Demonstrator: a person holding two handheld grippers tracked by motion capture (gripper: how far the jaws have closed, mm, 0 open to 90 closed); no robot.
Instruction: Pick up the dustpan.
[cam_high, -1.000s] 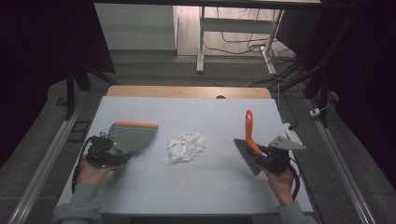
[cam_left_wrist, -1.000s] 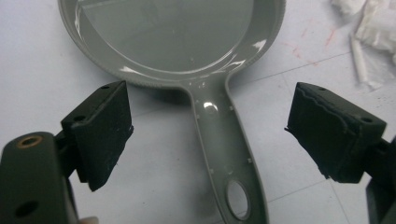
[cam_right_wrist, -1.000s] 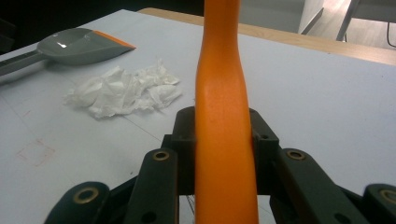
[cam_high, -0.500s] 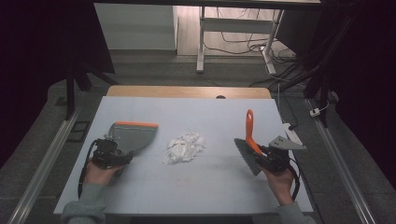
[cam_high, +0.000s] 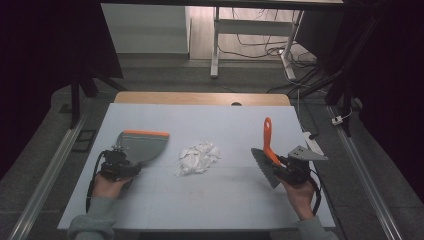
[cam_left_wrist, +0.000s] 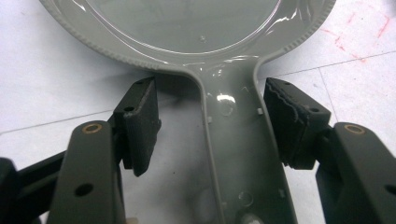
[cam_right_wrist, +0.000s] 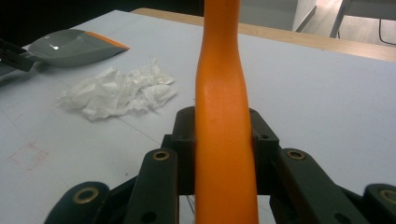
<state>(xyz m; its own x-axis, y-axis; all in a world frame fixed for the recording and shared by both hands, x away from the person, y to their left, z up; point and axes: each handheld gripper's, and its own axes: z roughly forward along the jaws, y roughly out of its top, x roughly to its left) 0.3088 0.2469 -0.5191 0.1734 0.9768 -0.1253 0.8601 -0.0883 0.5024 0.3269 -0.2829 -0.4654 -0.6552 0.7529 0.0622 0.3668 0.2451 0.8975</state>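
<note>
A grey dustpan (cam_high: 142, 145) with an orange lip lies flat on the left of the white table (cam_high: 225, 125). Its handle (cam_left_wrist: 238, 140) runs between the jaws of my left gripper (cam_high: 125, 162) (cam_left_wrist: 210, 109). The jaws have just been closing, and a gap still shows between each pad and the handle. My right gripper (cam_high: 282, 162) (cam_right_wrist: 224, 126) is shut on the orange handle of a brush (cam_high: 268, 137), held upright at the right with its grey bristles (cam_high: 265, 167) angled down. A pile of crumpled white tissue (cam_high: 197, 157) (cam_right_wrist: 114, 93) lies between dustpan and brush.
A wooden strip (cam_high: 200, 98) edges the table's far side. Behind it stand a white desk frame (cam_high: 215, 45) and cables on the floor. Metal rails (cam_high: 55, 165) run along both sides of the table. Faint red marks (cam_left_wrist: 355, 32) show on the surface near the dustpan.
My left hand has sunk slightly onto the dustpan's handle and its jaws have narrowed around it. The right hand, brush and tissue pile have stayed put.
</note>
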